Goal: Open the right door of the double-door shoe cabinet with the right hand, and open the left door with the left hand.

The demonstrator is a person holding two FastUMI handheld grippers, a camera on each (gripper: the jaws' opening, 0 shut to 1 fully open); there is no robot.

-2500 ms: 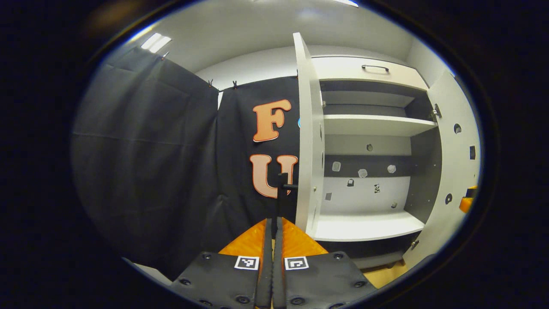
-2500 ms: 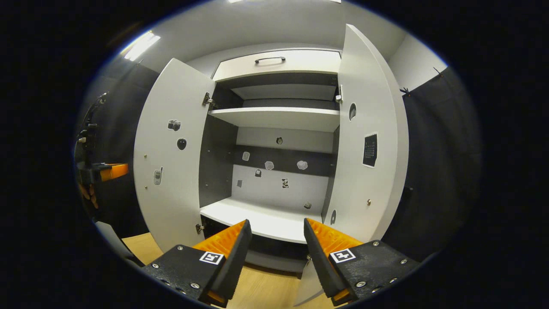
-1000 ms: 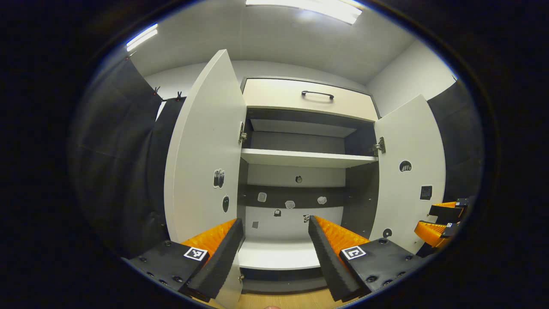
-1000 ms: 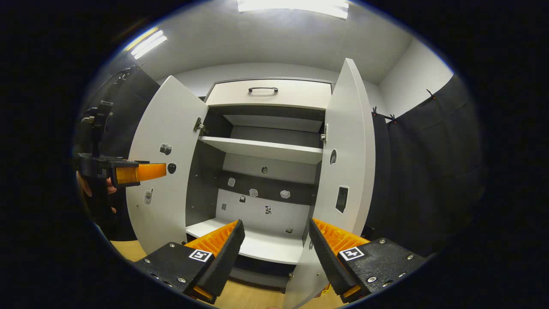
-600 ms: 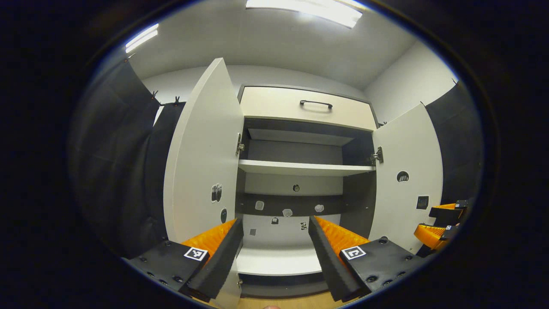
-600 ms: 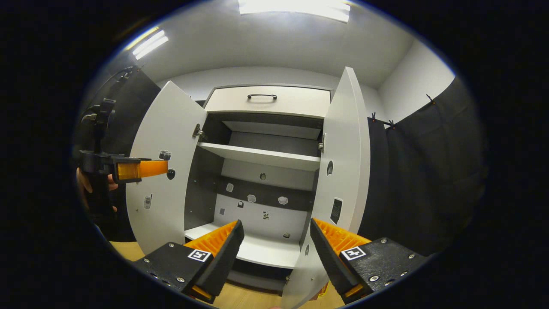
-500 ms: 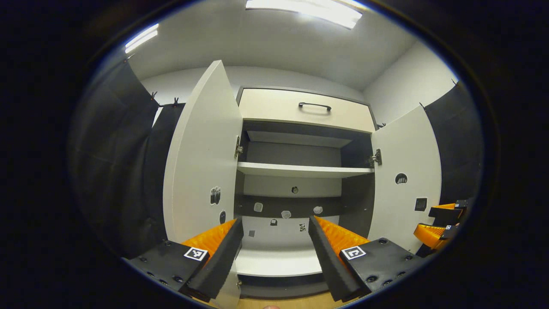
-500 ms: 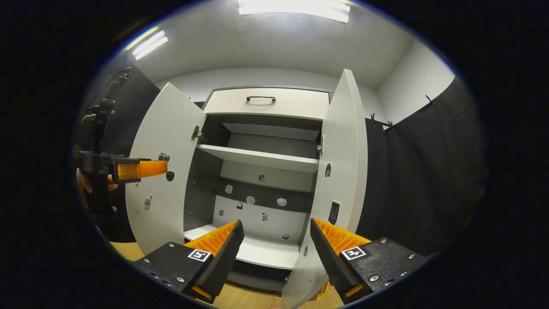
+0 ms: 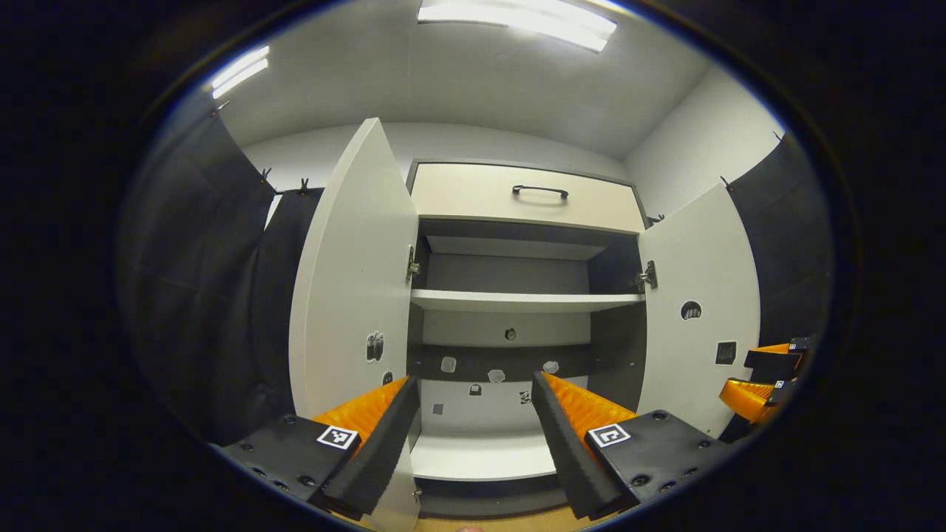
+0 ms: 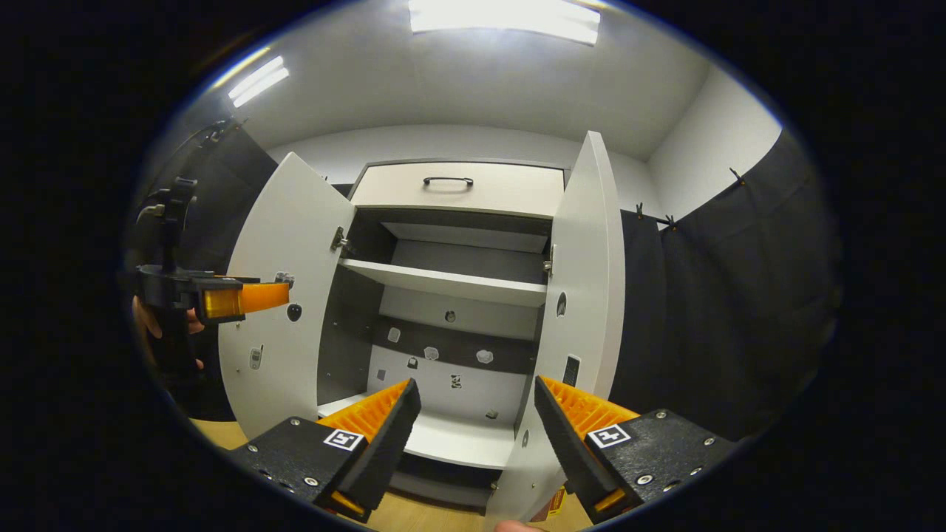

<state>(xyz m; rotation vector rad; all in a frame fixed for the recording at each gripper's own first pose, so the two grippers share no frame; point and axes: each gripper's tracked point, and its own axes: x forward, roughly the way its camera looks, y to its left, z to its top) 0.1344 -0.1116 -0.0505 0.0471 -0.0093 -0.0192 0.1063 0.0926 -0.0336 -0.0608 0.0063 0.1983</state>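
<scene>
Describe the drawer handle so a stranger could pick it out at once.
Find the shoe cabinet with its two doors swung open. Above the open compartment runs a pale drawer front. The drawer handle is the dark bar at its middle, the one pull on that panel.

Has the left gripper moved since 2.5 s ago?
Yes. The left gripper has opened and swung off the left door edge, now facing the cabinet's shelf.

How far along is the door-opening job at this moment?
Both steps look done: the left door and right door stand swung wide, baring the shelves. Nothing is in hand: the left gripper and right gripper are open, clear of the doors. Nothing appears left.
</scene>
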